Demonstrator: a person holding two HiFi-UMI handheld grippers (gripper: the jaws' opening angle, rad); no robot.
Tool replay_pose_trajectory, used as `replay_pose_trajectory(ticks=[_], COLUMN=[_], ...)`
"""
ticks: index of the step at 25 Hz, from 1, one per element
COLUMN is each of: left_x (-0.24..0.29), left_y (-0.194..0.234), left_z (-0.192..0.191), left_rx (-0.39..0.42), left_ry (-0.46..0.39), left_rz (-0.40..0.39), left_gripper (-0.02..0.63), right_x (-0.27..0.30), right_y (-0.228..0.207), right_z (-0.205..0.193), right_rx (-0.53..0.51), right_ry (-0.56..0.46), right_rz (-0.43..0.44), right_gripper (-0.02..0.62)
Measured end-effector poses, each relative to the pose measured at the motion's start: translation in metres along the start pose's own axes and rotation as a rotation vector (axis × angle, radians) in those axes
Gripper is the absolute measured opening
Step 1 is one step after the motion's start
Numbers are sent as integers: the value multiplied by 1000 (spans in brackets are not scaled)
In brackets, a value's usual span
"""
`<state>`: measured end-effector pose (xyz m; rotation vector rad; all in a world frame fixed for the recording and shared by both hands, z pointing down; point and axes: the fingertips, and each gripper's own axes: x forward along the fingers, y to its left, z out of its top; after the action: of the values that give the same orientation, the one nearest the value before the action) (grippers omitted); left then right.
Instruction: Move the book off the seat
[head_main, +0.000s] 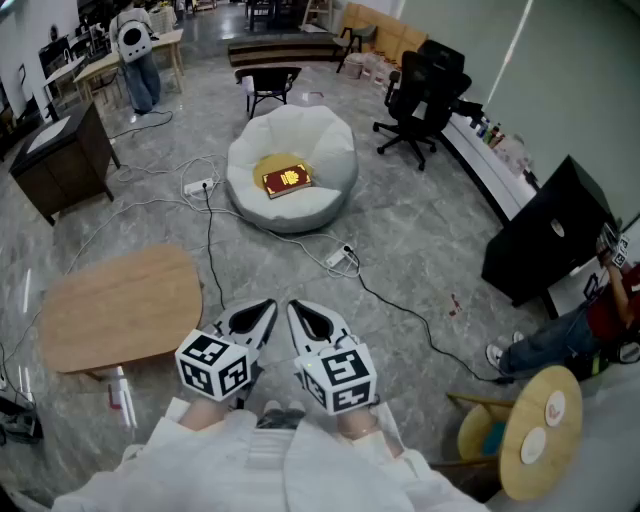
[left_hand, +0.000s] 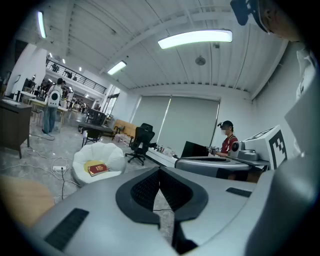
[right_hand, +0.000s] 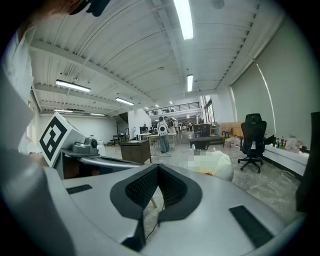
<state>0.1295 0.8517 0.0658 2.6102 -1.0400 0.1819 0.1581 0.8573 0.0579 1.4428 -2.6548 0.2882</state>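
A red book (head_main: 287, 179) lies flat on a yellow pad in the hollow of a white beanbag seat (head_main: 325, 150), well ahead of me across the floor. Both grippers are held close to my body, side by side and far short of the seat. My left gripper (head_main: 262, 310) is shut and holds nothing, and so is my right gripper (head_main: 305, 312). In the left gripper view the book (left_hand: 98, 169) shows on the seat (left_hand: 112, 155) beyond the shut left gripper (left_hand: 160, 172). From the right gripper view, past the right gripper (right_hand: 158, 170), only the seat (right_hand: 222, 161) shows.
A low wooden table (head_main: 120, 305) stands at my left. Cables and power strips (head_main: 199, 186) trail over the floor around the seat. A black office chair (head_main: 425, 95), a black stool (head_main: 268, 85), a dark cabinet (head_main: 60, 160), a black screen (head_main: 555, 230), a seated person (head_main: 590, 320) and a round side table (head_main: 540, 430) ring the area.
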Motion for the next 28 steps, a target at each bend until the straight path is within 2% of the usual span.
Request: replay_pose_trajectory(ticks=[11, 16, 24, 28], left_x=[3, 3, 27, 41], left_y=[14, 11, 2, -3], left_z=[31, 26, 26, 18], left_rx=[15, 12, -76, -76], left_ry=[-60, -70, -69, -63], left_rz=[15, 28, 15, 25], left_gripper=[5, 5, 5, 5], right_x=[6, 2, 5, 6], right_y=[-6, -10, -28, -42], right_z=[21, 19, 18, 9], right_rx=[-29, 35, 32, 49], right_ry=[-36, -68, -58, -52], right_rz=[-8, -8, 21, 33], right_gripper=[11, 11, 11, 11])
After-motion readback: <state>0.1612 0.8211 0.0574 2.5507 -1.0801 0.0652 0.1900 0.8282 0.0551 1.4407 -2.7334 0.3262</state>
